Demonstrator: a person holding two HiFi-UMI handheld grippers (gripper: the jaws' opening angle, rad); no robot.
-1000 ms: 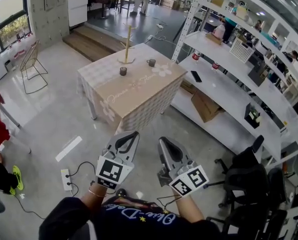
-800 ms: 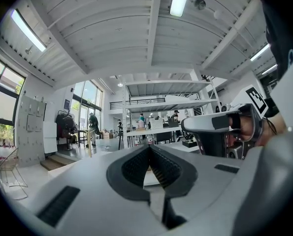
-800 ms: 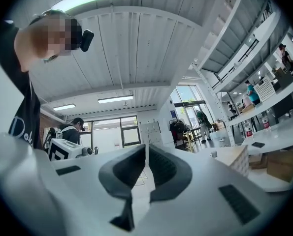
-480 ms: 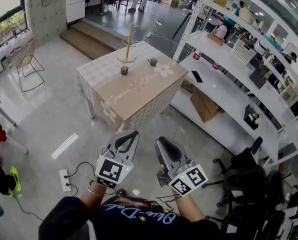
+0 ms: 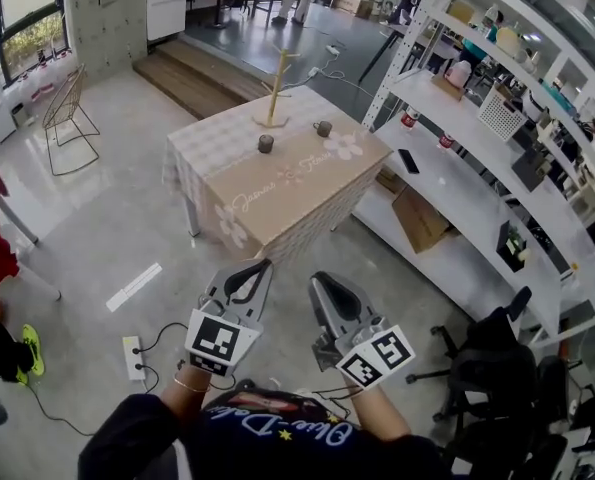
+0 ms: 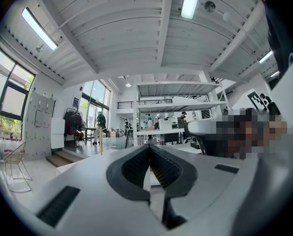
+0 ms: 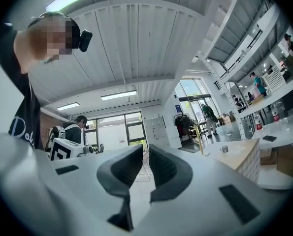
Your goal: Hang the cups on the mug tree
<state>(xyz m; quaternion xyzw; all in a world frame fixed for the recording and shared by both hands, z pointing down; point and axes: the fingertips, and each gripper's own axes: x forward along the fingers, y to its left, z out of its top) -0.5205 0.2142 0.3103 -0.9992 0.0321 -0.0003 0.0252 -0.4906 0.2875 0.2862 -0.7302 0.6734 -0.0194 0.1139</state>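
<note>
a: where are the cups?
b: both standing on the table point(image 5: 239, 168), well ahead of the person. near cup point(image 5: 266, 144) is just in front of the mug tree point(image 5: 275, 93), far cup point(image 5: 323, 128) is off to the tree's right. neither one touches the tree.
a: tree upright?
b: yes, on its round base near the table's far edge.
a: left gripper point(image 5: 262, 267)?
b: held low in front of the person, well short of the table, pointing about level. its own view shows the pads pressed together at the tips, nothing between them.
a: right gripper point(image 5: 318, 282)?
b: beside the left one, same distance from the table. jaws have just been opening and stand a little apart, narrow gap, nothing in it. its view catches the tree and one cup off to the right, small and far.
a: anything else around?
b: white shelves point(image 5: 457, 158) run along the table's right side with a cardboard box point(image 5: 417, 218) on the low shelf. power strip point(image 5: 132, 358) on the floor to the left, wire chair point(image 5: 65, 118) far left, wooden steps point(image 5: 202, 73) behind the table.
</note>
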